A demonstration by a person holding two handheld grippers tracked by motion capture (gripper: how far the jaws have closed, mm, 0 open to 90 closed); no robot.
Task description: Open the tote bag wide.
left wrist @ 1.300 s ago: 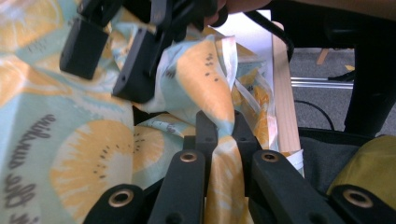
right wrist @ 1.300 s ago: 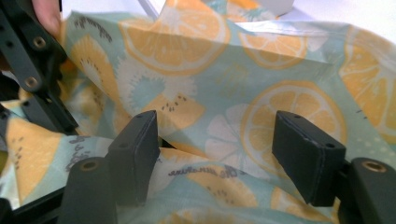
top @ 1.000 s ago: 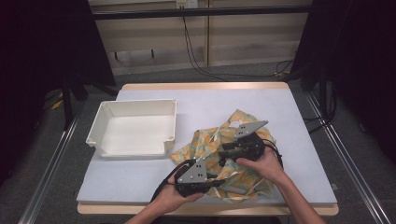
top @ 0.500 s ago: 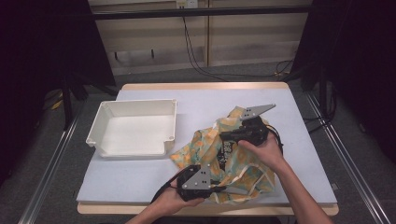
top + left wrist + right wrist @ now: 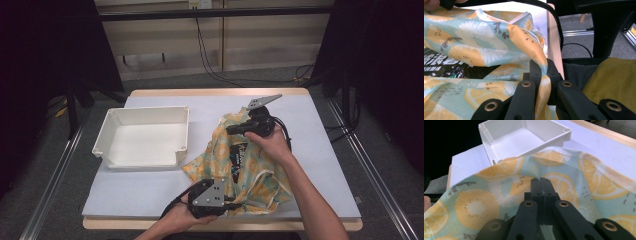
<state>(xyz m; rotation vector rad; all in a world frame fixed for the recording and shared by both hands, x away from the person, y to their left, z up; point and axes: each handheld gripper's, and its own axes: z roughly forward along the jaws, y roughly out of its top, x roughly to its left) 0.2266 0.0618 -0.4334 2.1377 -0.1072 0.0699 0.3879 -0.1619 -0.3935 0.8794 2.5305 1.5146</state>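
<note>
A teal cloth printed with orange citrus slices (image 5: 255, 172) lies stretched across the right half of the table. A dark printed packet (image 5: 240, 156) shows in its opening. My left gripper (image 5: 234, 204) is near the front edge, shut on the cloth's hem (image 5: 537, 50); its jaws (image 5: 541, 68) pinch the fabric, and the dark packet (image 5: 446, 65) lies beyond. My right gripper (image 5: 231, 130) is at the cloth's far end, raised, and shut on the cloth's upper edge (image 5: 499, 195), with the fabric draped over its jaw tips (image 5: 540, 182).
A white empty bin (image 5: 145, 111) stands on the table's left half, close to the cloth's left edge; it also sits just beyond the cloth as the white bin (image 5: 524, 137). The pale table top (image 5: 325, 150) has bare room to the right. Cables trail behind the table.
My right gripper has moved away toward the table's far side, pulling the cloth taut and longer. My left gripper has drawn slightly nearer the front edge, still holding the hem.
</note>
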